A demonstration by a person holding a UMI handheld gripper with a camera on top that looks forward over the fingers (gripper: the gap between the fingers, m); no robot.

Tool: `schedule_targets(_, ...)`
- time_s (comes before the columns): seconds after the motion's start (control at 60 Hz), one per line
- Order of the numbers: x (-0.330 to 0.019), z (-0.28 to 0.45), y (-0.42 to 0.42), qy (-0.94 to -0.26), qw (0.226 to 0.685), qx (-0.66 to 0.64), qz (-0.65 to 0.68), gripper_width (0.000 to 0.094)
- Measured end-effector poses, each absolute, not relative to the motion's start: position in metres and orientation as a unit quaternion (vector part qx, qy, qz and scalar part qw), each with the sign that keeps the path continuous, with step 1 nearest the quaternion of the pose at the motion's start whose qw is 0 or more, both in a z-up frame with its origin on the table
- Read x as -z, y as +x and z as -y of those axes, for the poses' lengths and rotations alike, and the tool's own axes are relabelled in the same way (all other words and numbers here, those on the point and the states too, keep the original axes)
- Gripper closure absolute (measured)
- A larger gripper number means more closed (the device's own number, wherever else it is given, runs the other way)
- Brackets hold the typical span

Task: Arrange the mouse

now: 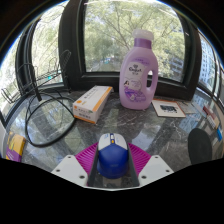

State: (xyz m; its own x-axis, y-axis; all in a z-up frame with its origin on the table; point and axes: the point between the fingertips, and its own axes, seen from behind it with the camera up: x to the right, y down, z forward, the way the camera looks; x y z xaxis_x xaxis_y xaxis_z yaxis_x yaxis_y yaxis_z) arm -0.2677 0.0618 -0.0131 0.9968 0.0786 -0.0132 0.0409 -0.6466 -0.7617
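A single blue-and-white mouse (112,155) sits between the magenta pads (88,153) of the hand-held gripper (112,160), its long axis running straight ahead along the fingers and its white wheel end pointing away toward the window (130,30); whether the pads press on it or merely flank it cannot be told. Beyond it on the marble-patterned table (75,135) stand one purple detergent bottle (138,72) and one flat cardboard box (92,102), with one loop of black cable (48,118) lying near the box.
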Motion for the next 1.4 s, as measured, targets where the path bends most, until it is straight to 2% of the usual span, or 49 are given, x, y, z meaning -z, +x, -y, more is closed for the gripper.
schedule_targets(0.217, 0.012, -0.066, -0.270, -0.902, 0.430, -0.007, 0.045, 0.0567)
schedule_targets(0.333, -0.008, -0.065, -0.272, -0.896, 0.440, -0.025, 0.046, 0.0577)
schedule_targets(0.433, -0.081, -0.066, -0.275, -0.871, 0.486, -0.050, 0.050, 0.0577)
schedule_targets(0.6, -0.256, -0.071, -0.218, -0.794, 0.600, -0.094, 0.026, 0.0578)
schedule_targets(0.667, -0.299, -0.069, -0.169, -0.771, 0.630, -0.088, 0.006, 0.0580)
schedule_targets(0.717, -0.306, -0.068, -0.126, -0.770, 0.635, -0.062, 0.000, 0.0580)
schedule_targets(0.767, -0.293, -0.068, -0.079, -0.774, 0.631, -0.039, -0.017, 0.0581)
schedule_targets(0.8, -0.271, -0.067, -0.050, -0.788, 0.615, -0.022, -0.024, 0.0581)
schedule_targets(0.95, -0.124, -0.048, 0.039, -0.855, 0.516, 0.012, -0.052, 0.0580)
schedule_targets(1.017, -0.071, -0.037, 0.056, -0.876, 0.480, 0.025, -0.053, 0.0576)
schedule_targets(1.1, -0.023, -0.027, 0.065, -0.895, 0.441, 0.028, -0.055, 0.0536)
schedule_targets(1.2, 0.008, -0.020, 0.063, -0.907, 0.418, 0.014, -0.054, 0.0456)
schedule_targets(1.267, 0.013, -0.015, 0.064, -0.911, 0.409, 0.015, -0.050, 0.0378)
schedule_targets(1.3, 0.009, -0.016, 0.065, -0.910, 0.412, 0.021, -0.045, 0.0288)
schedule_targets(1.35, 0.003, -0.013, 0.065, -0.907, 0.418, 0.027, -0.033, 0.0078)
schedule_targets(1.4, -0.006, -0.010, 0.064, -0.905, 0.424, 0.030, -0.027, 0.0108)
